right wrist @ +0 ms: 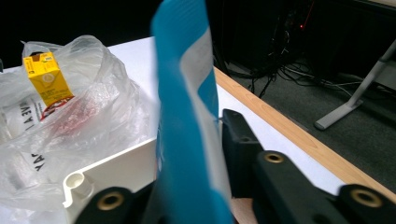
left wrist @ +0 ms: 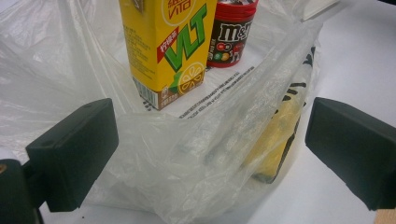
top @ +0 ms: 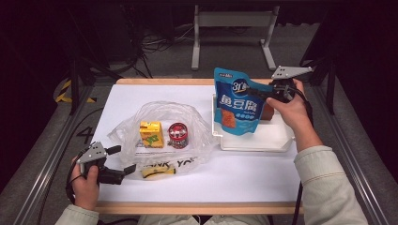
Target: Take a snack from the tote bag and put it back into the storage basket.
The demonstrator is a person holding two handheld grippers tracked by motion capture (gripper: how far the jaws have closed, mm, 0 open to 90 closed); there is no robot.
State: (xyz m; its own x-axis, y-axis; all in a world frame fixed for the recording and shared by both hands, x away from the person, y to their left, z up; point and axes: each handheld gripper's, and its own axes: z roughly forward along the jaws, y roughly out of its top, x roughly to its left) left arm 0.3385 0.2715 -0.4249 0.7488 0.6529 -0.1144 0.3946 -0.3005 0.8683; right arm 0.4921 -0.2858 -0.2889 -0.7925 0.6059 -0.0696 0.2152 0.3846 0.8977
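Nearest you, your left gripper sits low at the near left of the white table, its jaws standing wide apart with nothing pressed between them. In the left gripper view the crumpled near edge of the clear plastic bag lies in the gap between the jaws, touched by neither pad as far as can be seen. A yellow handle strip of the bag lies flat just beside that gripper.

Inside the bag, a yellow drink carton stands upright, with a red candy tub just beside it on its right. The bag's raised rim stands between your left gripper and these two.

Farther off and to the right, a white tray rests on the table. Your right gripper is held above its far side, your right hand wrapped around the body, forearm reaching in from the near right. Its jaws flank the blue snack pouch, which hangs upright over the tray; whether the pads press on it cannot be told. A brown item on the tray is mostly hidden behind the pouch.
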